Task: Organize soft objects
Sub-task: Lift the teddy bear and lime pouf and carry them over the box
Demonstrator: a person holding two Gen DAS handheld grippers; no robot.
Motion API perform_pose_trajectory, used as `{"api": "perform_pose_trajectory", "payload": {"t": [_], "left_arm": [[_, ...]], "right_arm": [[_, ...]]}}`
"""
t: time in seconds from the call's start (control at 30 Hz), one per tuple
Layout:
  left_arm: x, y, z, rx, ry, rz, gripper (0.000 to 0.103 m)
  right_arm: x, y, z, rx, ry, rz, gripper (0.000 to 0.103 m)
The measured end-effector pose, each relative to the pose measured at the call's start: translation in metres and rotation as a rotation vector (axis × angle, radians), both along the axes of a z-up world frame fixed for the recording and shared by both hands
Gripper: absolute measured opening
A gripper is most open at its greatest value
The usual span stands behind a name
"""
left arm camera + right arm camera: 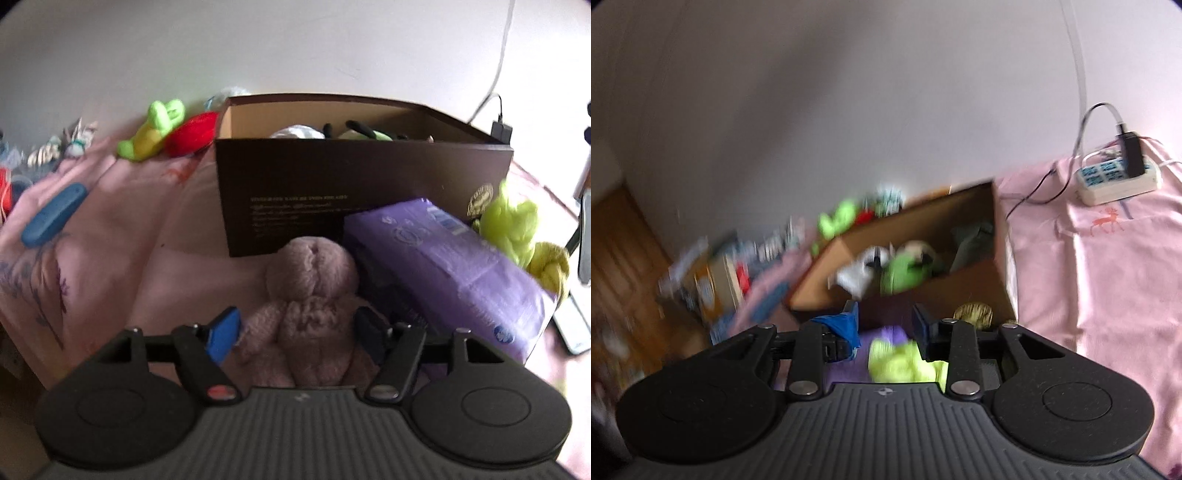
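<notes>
Bed: a pale pink printed bedsheet [122, 206] carries everything in the scene.
Box: an open dark brown cardboard box [362, 184] stands on the bed against the white wall, already holding a white and a green soft toy; every place below is given from this box.
Pack: a purple plastic-wrapped pack [450, 258] lies just in front of the box's right half, touching or nearly touching its front wall.
Mauve toy: a knitted dusty-pink plush animal [310, 295] lies on the sheet in front of the box's middle, close against the pack's left edge.
Lime toy: a lime-green plush toy [513, 221] rests at the box's front right corner, partly on the pack.
Other toys: a green-and-yellow plush [155, 129] and a red plush [192, 133] wait at the box's back left corner.
Left gripper [295, 328]: jaws released and spread wide, one on each side of the mauve toy's body, not yet pinching it.
Right gripper [886, 325]: hangs above the lime toy, in front of the box; jaws apart, nothing clamped, though the view is blurred.
Risk, left: judged likely to pinch only loose knit, so the toy could sag, slip out, or catch on the box's front wall.
Risk, right: the blur suggests haste; a quick closure could grab the pack's wrapper along with the lime toy.
</notes>
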State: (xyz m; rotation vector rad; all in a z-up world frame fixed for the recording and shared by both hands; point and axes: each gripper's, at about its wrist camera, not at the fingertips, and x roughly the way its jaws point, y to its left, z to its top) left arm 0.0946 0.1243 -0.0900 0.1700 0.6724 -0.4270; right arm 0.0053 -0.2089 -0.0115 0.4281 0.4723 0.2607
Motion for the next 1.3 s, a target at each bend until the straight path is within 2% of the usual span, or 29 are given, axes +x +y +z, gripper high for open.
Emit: {"api": "perform_pose_trajectory", "payload": {"t": [0.07,0.13,0.3,0.43,0.5,0.57,0.63,0.7,0.87,0.97,1.1,1.3], "left_arm": [[0.001,-0.005,-0.004,0.039,-0.005,-0.017,0.070],[-0.002,-0.006,-0.006,0.046,-0.026,-0.024,0.070],[-0.004,-0.006,-0.011,0.020,-0.047,-0.017,0.070],[-0.011,-0.003,-0.012,-0.011,-0.055,-0.005,0.060],[-0.014,0.000,-0.012,-0.027,-0.061,0.006,0.059],[-0.015,0.003,-0.013,-0.048,-0.061,0.023,0.057],[-0.017,0.004,-0.010,-0.064,-0.061,0.048,0.053],[-0.022,0.006,-0.005,-0.076,-0.075,0.072,0.052],[-0.033,0.020,0.014,-0.116,-0.102,0.107,0.052],[-0.037,0.026,0.034,-0.128,-0.138,0.123,0.052],[-0.027,0.024,0.076,-0.159,-0.214,0.116,0.051],[0.021,-0.007,0.126,-0.181,-0.291,0.091,0.052]], "right_arm": [[0.002,0.020,-0.003,-0.119,0.016,0.026,0.015],[0.002,0.045,-0.009,-0.262,-0.003,0.037,0.016],[0.008,0.097,-0.036,-0.607,-0.063,0.024,0.017],[0.020,0.118,-0.056,-0.724,-0.060,-0.016,0.018],[0.029,0.120,-0.066,-0.753,-0.035,-0.040,0.018],[0.034,0.120,-0.072,-0.755,-0.008,-0.071,0.016],[0.033,0.114,-0.071,-0.706,-0.011,-0.075,0.010],[0.028,0.110,-0.065,-0.682,-0.045,-0.090,0.005],[0.010,0.105,-0.050,-0.619,-0.143,-0.105,0.000],[0.001,0.097,-0.030,-0.546,-0.208,-0.112,0.000],[0.003,0.079,0.006,-0.425,-0.276,-0.119,0.000],[0.045,0.053,0.043,-0.324,-0.288,-0.134,0.002]]}}
